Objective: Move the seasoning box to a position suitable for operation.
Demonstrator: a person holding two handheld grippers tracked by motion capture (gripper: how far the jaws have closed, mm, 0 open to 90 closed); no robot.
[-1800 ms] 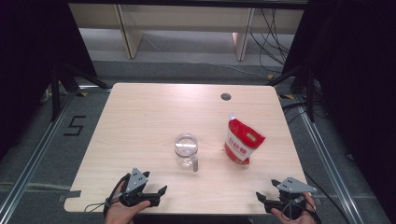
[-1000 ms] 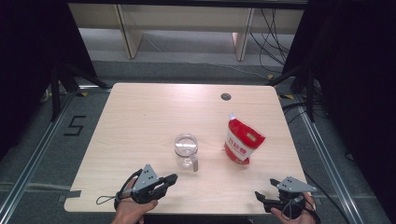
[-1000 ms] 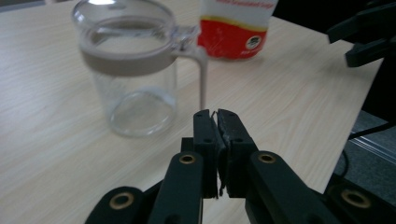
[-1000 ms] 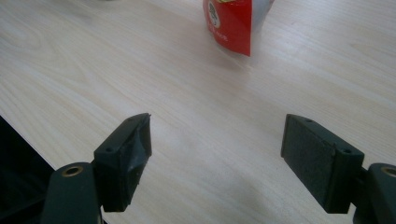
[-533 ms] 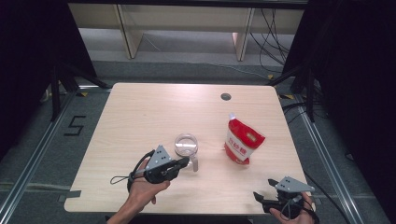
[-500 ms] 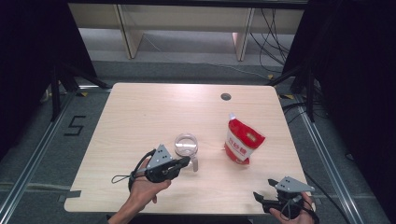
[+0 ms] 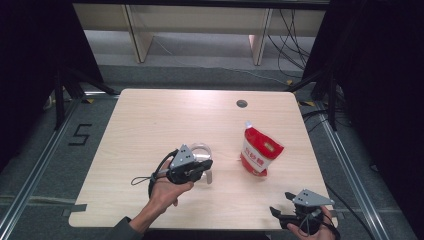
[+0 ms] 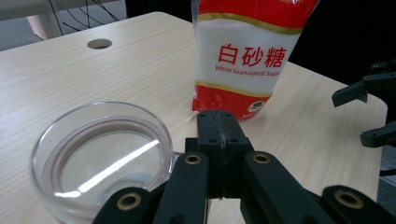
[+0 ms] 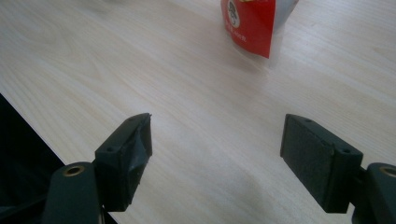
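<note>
Left gripper view: the left gripper [image 8: 219, 126], jaws pressed together on nothing, hovered just beside the glass cup [image 8: 100, 156], the red-and-white sugar bag [image 8: 247, 56] upright beyond; the right gripper [image 7: 295, 212], jaws spread, waited at the table's [image 7: 150, 120] near edge.

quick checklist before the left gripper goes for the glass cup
1. Left gripper jaws open for a grasp: not ok, shut with nothing between them.
2. Glass cup upright: ok.
3. Cup empty: ok, looks empty.
4. Sugar bag standing clear of the cup: ok.
5. Right gripper out of the way at the table edge, jaws open: ok.
6. Left jaws touching the cup: cannot tell.
</note>
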